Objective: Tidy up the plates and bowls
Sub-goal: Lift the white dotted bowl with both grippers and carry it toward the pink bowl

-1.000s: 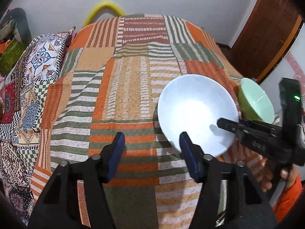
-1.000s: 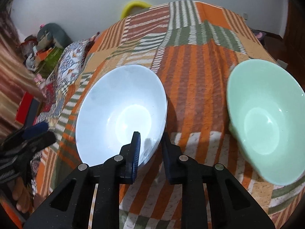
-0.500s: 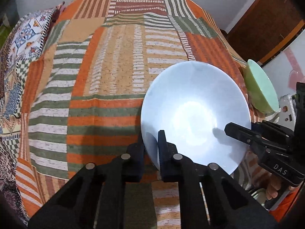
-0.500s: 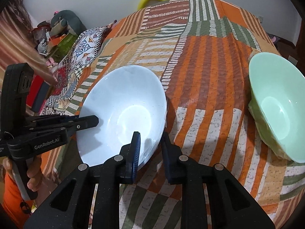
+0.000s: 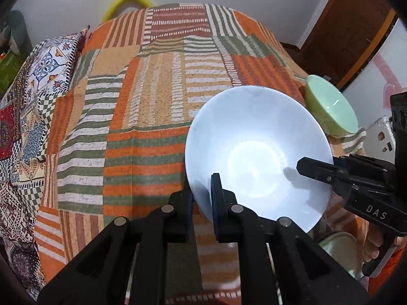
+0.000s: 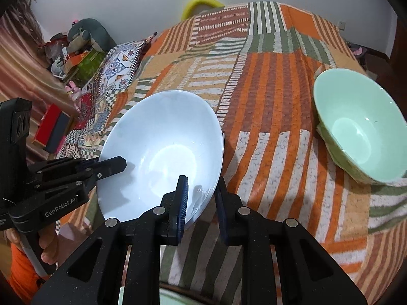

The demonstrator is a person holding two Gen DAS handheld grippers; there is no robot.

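With both grippers clamped on opposite edges of the white bowl [image 5: 257, 152], it sits tilted just above the striped blanket [image 5: 142, 117]. The left gripper [image 5: 203, 203] pinches the near rim, the right gripper [image 6: 201, 200] the far side: a two-sided hold, probably to steady it. The green bowl [image 6: 361, 124] waits nearby, likely for stacking.

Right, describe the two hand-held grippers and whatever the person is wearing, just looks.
Both are matte black plastic with angular linkage arms and silver pivot pins. The left hand-held gripper and right hand-held gripper have dark blue ribbed pads inside their fingers. White lettering reads "GenRobot.AI" on the left one's body and "DAS" on the right one's. Each has a black handle and a boxy upright block. An orange sleeve shows at the wrist.
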